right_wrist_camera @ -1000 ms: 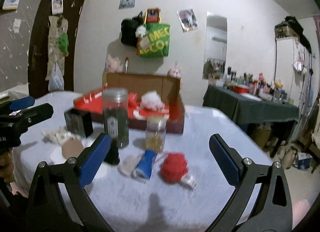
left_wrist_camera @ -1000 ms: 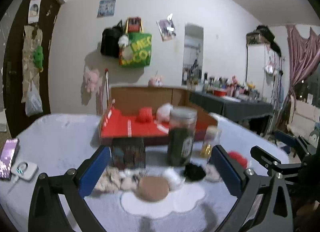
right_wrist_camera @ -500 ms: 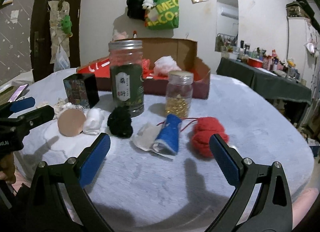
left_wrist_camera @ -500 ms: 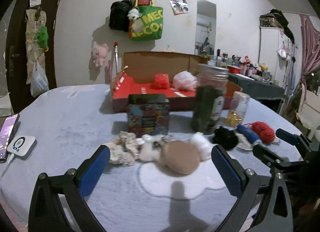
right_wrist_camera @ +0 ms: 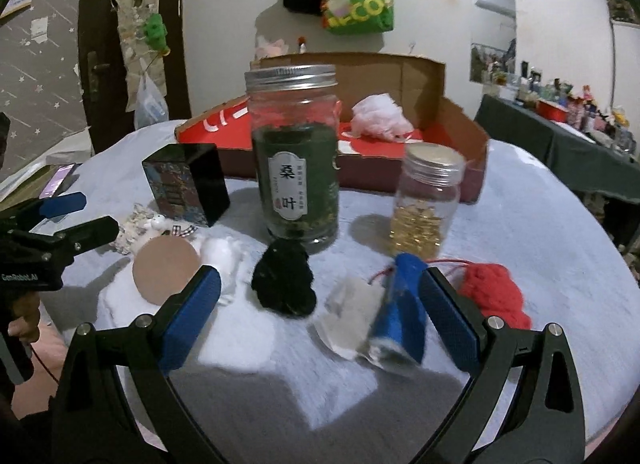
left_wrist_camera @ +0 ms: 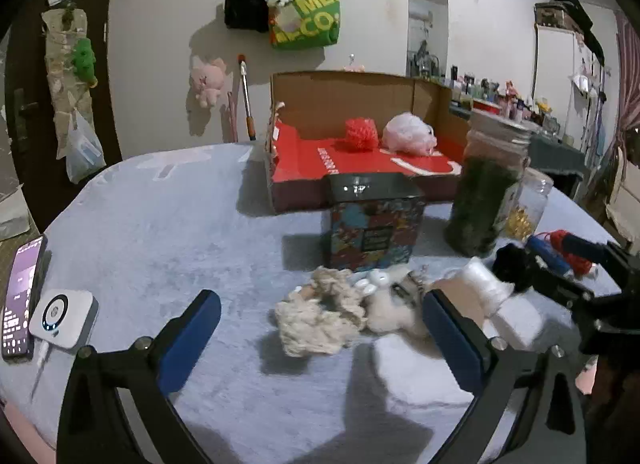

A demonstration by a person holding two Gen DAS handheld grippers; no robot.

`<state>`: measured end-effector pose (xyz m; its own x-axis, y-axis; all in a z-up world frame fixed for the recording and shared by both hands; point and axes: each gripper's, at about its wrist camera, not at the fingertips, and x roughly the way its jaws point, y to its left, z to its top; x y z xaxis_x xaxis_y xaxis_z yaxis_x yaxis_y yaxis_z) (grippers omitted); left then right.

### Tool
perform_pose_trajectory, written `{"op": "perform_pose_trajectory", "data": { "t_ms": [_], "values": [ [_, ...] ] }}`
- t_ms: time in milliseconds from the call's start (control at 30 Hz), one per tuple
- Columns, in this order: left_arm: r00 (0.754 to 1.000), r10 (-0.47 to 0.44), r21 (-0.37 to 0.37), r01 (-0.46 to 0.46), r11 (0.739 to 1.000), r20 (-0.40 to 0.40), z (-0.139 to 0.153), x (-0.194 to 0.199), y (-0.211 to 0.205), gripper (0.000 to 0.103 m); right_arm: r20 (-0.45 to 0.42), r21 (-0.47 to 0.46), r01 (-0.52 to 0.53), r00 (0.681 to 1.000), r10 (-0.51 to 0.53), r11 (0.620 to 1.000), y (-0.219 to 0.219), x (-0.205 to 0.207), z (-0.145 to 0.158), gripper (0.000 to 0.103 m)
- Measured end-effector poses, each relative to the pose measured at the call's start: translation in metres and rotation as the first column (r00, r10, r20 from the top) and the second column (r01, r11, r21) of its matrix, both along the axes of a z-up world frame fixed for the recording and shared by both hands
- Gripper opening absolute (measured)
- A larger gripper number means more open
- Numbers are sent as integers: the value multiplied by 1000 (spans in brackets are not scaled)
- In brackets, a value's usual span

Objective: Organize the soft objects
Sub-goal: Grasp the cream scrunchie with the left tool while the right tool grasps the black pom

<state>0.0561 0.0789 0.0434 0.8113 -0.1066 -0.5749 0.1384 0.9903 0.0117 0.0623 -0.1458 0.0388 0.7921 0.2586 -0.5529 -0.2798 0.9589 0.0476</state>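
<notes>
1. Left wrist view: a beige fluffy clump (left_wrist_camera: 316,320) lies on the pale blue tablecloth (left_wrist_camera: 160,224), touching a small white plush toy (left_wrist_camera: 390,300) to its right; both sit between the spread fingers of the left gripper (left_wrist_camera: 316,334), which holds nothing.
2. Just behind them stands a patterned square tin (left_wrist_camera: 374,222), and behind that an open cardboard box (left_wrist_camera: 360,152) with a red floor holding a red knitted ball (left_wrist_camera: 361,134) and a pale pink plush (left_wrist_camera: 409,137).
3. At the left table edge lie a phone (left_wrist_camera: 22,296) and a small white device (left_wrist_camera: 64,318).
4. Right wrist view: the right gripper (right_wrist_camera: 318,318) has its jaws wide apart and empty; a black pom-pom (right_wrist_camera: 286,284), a grey-white cloth scrap (right_wrist_camera: 350,314) and a blue fabric piece (right_wrist_camera: 402,306) lie between its fingers.
5. A red yarn bundle (right_wrist_camera: 494,292) sits just outside the right finger, and a tan round pad (right_wrist_camera: 166,270) near the left finger.
6. Behind the pom-pom, and just beside it, stands a tall jar of dark green leaves (right_wrist_camera: 296,160); a smaller jar with yellow contents (right_wrist_camera: 426,206) is to its right.
</notes>
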Motion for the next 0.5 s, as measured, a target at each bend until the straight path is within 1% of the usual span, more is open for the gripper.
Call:
{"op": "perform_pose_trajectory", "data": {
  "t_ms": [100,133,167,200,233,267,300,333,367,400,500],
  "values": [
    [999,-21,16,21,1000,-30,-4,7,6,96,-22,10,-26,999,27,1000,4,8,0,99],
    [999,-22,22,23,1000,-38,-5,9,7,95,-31,11,-36,999,36,999,5,12,0,95],
    [999,-23,28,24,999,-47,-6,11,8,92,-37,11,-40,999,40,999,7,14,0,87],
    [998,-24,34,26,999,-60,-8,15,10,87,-50,11,-48,998,49,999,8,18,-1,83],
    [997,-24,35,27,999,-69,-9,17,11,85,-62,13,-57,996,57,998,9,20,-3,77],
    [996,-29,35,32,999,-80,-11,19,13,76,-77,19,-69,995,70,997,10,23,-4,68],
    [995,-46,31,49,998,-91,-13,21,14,60,-93,28,-83,992,85,996,10,25,-6,61],
    [992,-73,14,75,997,-99,-13,21,15,47,-114,42,-102,988,106,994,11,28,-9,42],
    [989,-105,-14,104,994,-107,-13,21,16,29,-127,54,-113,985,119,992,11,28,-11,29],
    [987,-116,-35,113,993,-109,-12,19,18,28,-141,72,-128,981,137,989,11,29,-12,29],
    [989,-106,-36,103,994,-103,-6,15,20,25,-128,89,-137,981,148,987,6,24,-8,26]
  ]
}}
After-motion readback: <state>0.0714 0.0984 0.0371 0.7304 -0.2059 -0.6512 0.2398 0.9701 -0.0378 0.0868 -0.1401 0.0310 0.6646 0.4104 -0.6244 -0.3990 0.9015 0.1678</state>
